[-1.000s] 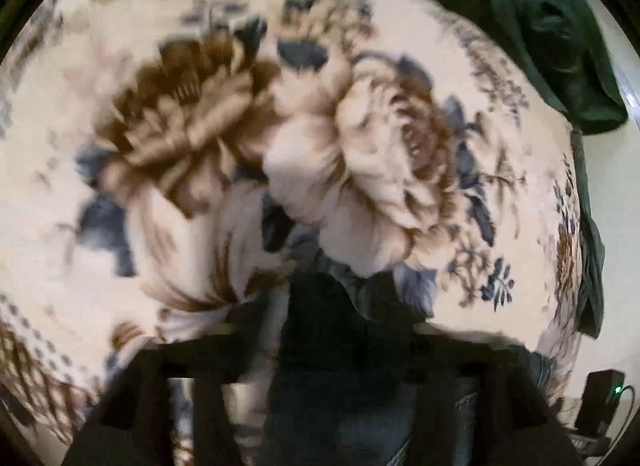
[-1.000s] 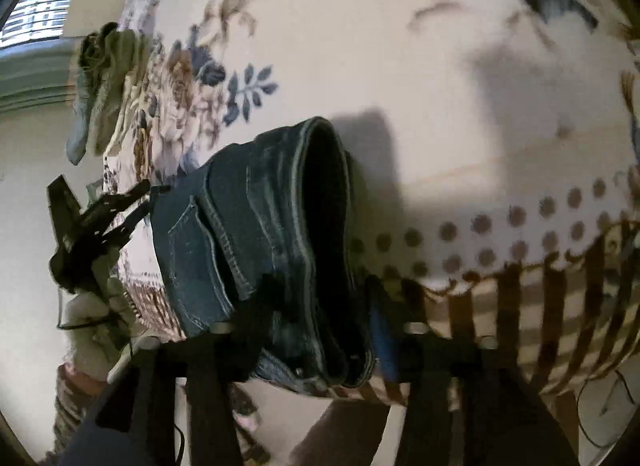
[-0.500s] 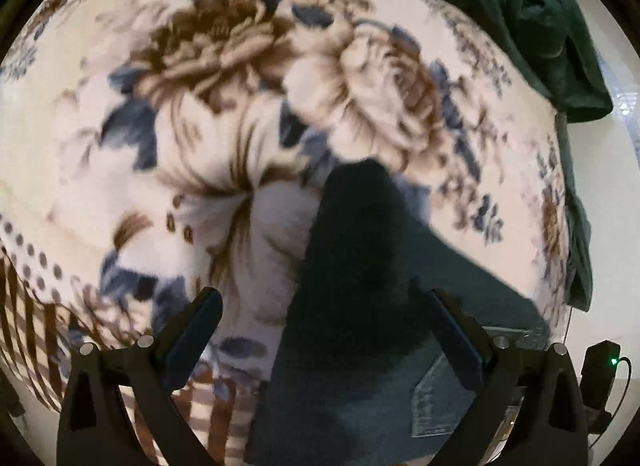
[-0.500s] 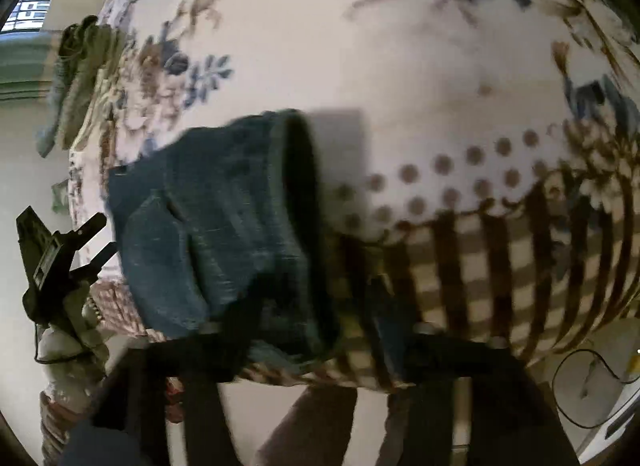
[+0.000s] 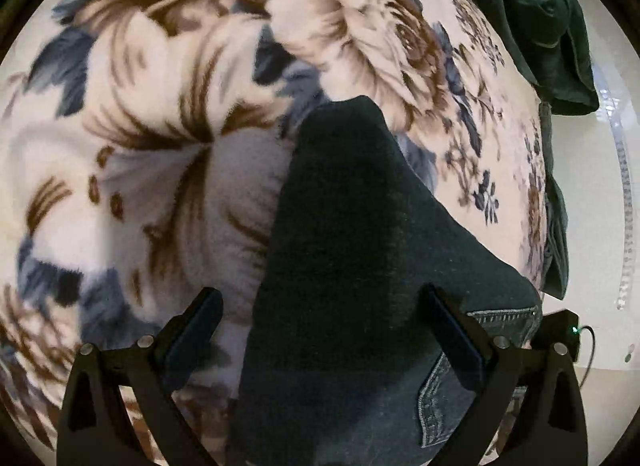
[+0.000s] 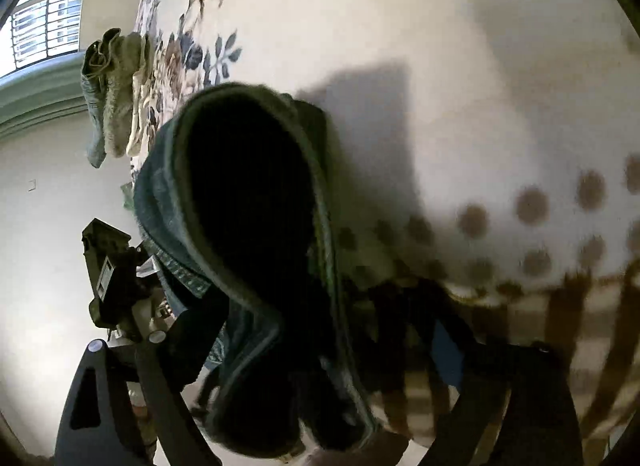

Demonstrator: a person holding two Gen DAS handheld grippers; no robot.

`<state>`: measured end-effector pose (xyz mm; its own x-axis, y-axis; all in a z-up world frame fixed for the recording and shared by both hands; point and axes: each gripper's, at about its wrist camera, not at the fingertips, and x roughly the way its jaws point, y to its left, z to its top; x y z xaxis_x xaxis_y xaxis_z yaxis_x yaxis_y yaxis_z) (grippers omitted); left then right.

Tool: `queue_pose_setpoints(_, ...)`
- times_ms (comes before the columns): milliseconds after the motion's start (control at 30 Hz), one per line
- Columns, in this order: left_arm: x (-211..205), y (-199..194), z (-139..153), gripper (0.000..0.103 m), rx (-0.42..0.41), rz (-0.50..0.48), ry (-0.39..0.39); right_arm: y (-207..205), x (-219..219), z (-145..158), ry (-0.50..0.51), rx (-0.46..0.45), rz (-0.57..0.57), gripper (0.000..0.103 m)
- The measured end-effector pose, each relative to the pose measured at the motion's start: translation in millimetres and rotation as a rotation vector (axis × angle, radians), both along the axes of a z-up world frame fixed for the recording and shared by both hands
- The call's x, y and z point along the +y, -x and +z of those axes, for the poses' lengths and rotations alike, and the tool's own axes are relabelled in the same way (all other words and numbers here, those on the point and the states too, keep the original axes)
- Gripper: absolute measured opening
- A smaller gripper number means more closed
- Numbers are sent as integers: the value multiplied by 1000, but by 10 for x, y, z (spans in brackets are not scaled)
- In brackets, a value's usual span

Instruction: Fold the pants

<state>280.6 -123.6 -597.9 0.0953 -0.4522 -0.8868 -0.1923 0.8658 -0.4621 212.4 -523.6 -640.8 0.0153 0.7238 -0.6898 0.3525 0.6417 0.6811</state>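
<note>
The bed [image 5: 168, 153], under a cream blanket with big brown and blue flowers, fills both views. On it lie the jeans [image 5: 352, 250], a dark denim bundle near the bed's edge. In the left wrist view they run from 6 o'clock up to a rounded corner near the centre, long axis pointing toward 12 o'clock, with a back pocket showing at 5 o'clock.

The left gripper [image 5: 320, 330] is spread wide, one finger on each side of the denim, gripping nothing. The right gripper [image 6: 320, 350] is harder to read: the open waistband [image 6: 248, 201] bulges between its fingers at 6 o'clock, but shadow and blur hide whether the fingers press on it, so I cannot tell. The right one looks nearer to the cloth's edge and is likely the one to carry the next fold.

A dark green garment [image 5: 536, 17] lies at 1 o'clock in the left view; a pile of pale clothes [image 6: 116, 85] hangs at the bed's far edge at 10 o'clock in the right view.

A second ago the left gripper was pressed together on the denim; half a second ago it had already spread. In the right view the waistband now gapes toward the camera.
</note>
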Motion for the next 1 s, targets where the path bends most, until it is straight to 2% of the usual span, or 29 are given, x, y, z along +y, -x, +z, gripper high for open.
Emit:
queue_pose_setpoints(100, 21, 12, 5, 103, -2, -6, 13, 18, 8, 64, 12, -17, 10, 94)
queue_pose_setpoints(200, 20, 34, 5, 103, -7, -19, 20, 90, -87, 20, -38, -17, -25, 94)
queue_pose_setpoints(267, 26, 39, -19, 103, -5, -16, 29, 65, -68, -36, -69, -14, -44, 102)
queue_pose_setpoints(500, 61, 32, -73, 103, 5, -2, 62, -191, 271, 141, -157, -95, 85, 103)
queue_pose_setpoints(600, 73, 32, -66, 103, 11, -6, 71, -203, 217, 270, -125, -146, 102, 103)
queue_pose_setpoints(767, 85, 27, -56, 103, 20, -13, 80, -89, 21, 615, -100, -234, 68, 103)
queue_pose_setpoints(833, 75, 30, -53, 103, 17, -20, 74, -104, 77, 663, -63, -230, 82, 103)
queue_pose_setpoints(900, 64, 33, -60, 103, 13, -24, 68, -167, 218, 571, 14, -183, 141, 103)
queue_pose_setpoints(1000, 51, 26, -78, 103, 16, -16, 67, -265, 396, 222, 91, -111, 204, 103)
